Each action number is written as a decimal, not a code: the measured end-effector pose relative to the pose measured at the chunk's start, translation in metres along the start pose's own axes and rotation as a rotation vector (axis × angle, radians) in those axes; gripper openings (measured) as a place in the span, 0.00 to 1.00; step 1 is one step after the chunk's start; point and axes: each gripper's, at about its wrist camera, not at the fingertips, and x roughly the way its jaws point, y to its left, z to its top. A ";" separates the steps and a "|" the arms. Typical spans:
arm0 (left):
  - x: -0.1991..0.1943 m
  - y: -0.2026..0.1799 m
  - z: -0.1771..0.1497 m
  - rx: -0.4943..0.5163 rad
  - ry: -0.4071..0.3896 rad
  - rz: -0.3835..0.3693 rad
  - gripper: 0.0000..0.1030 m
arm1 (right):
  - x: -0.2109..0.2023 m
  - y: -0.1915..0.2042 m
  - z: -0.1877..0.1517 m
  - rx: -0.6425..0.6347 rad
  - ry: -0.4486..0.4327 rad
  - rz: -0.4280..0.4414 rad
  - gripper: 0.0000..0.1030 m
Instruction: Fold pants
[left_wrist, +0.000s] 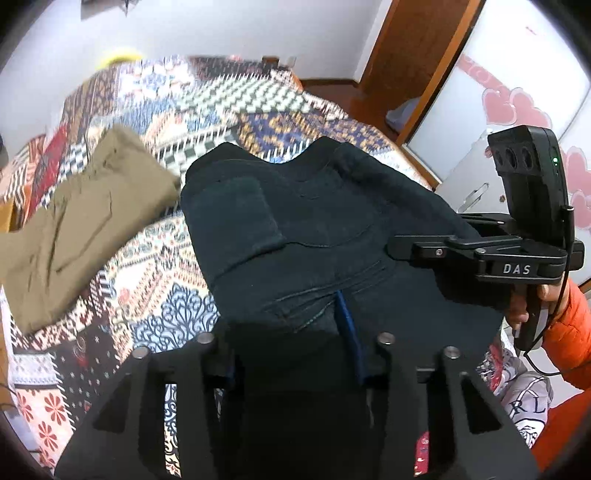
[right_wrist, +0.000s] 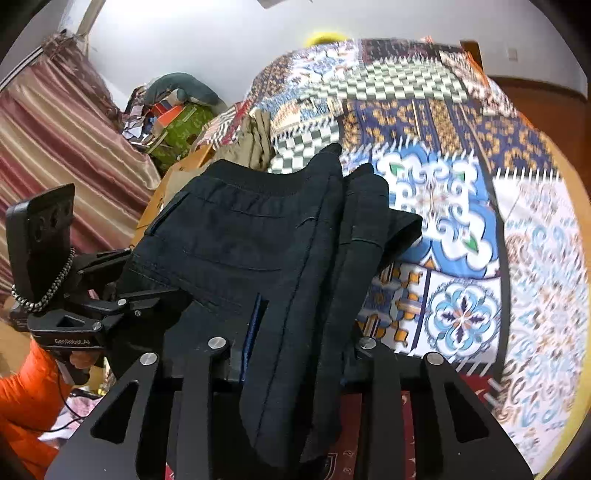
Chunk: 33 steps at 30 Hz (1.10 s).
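Observation:
Dark navy pants hang bunched over the patterned bed quilt, waistband end toward the cameras. My left gripper is shut on the near edge of the cloth, and a blue pad shows against the fabric. At the right of that view, my right gripper pinches the pants' other edge. In the right wrist view, the pants drape between the fingers of my right gripper, which is shut on them. My left gripper clamps the cloth's left side.
Folded khaki pants lie on the quilt to the left, also seen as the khaki pants. A wardrobe with pink hearts stands at the right. A clutter pile, a cardboard box and a striped curtain flank the bed. An orange sleeve shows.

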 end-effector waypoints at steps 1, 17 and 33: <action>-0.004 -0.001 0.001 0.003 -0.012 -0.001 0.37 | -0.003 0.004 0.002 -0.017 -0.012 -0.009 0.26; -0.088 0.020 0.022 -0.040 -0.275 0.060 0.34 | -0.031 0.059 0.062 -0.221 -0.191 -0.016 0.25; -0.144 0.125 0.029 -0.126 -0.417 0.220 0.34 | 0.031 0.139 0.144 -0.424 -0.265 0.051 0.25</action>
